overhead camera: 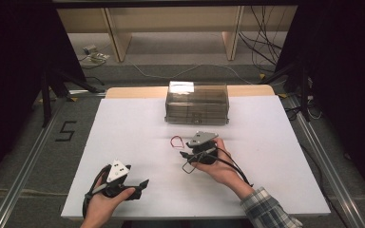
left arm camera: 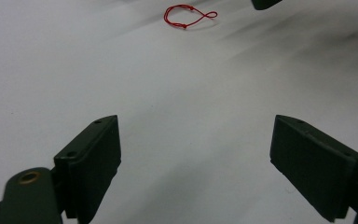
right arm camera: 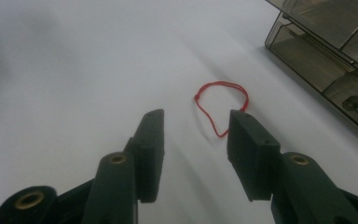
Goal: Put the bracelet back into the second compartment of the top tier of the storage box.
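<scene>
Floor marking "5" (overhead camera: 65, 131) legible left of table; no other readable writing. Red string loop (right arm camera: 221, 106) flat on white table (overhead camera: 123, 142), just ahead of right gripper (right arm camera: 196, 135), partly between its jaw tips; jaws half-spread, pads not touching loop. Left gripper (left arm camera: 196, 154) low near front edge, jaws wide apart, nothing between. Smoky clear plastic box (overhead camera: 197, 103) at far edge, beyond loop. Path to loop unobstructed.

The white table (overhead camera: 123, 142) is brightly lit from above, with dark surroundings. Glare is seen on the clear box (overhead camera: 181, 87). Gripper views are soft, streaked with blur.
</scene>
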`<state>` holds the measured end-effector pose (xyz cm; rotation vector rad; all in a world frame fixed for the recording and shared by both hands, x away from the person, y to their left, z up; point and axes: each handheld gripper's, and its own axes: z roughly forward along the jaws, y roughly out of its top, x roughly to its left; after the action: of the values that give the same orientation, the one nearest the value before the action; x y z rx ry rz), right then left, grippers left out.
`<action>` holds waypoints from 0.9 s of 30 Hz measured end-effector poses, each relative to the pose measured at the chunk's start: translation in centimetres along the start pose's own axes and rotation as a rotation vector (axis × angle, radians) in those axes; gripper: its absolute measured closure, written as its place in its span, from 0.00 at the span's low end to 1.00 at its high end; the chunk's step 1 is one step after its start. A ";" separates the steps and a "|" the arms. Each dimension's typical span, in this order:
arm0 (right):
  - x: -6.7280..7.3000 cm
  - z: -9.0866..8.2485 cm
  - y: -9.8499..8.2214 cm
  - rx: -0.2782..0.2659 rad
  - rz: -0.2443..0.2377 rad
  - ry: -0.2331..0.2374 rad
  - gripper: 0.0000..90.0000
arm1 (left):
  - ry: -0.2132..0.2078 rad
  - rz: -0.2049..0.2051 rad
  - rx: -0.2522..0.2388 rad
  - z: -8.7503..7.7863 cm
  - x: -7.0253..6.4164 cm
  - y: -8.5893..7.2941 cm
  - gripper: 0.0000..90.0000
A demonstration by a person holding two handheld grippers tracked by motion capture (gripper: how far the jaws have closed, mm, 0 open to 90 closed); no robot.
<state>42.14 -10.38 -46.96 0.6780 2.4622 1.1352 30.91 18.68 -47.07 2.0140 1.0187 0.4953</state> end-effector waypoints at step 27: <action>-0.7 4.6 0.3 0.072 -0.035 -0.015 0.85 | -0.001 0.004 -0.003 0.0 0.1 0.0 0.18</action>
<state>45.04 -7.79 -49.51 0.6585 2.5025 1.0291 30.97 18.73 -47.10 2.0138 1.0128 0.4975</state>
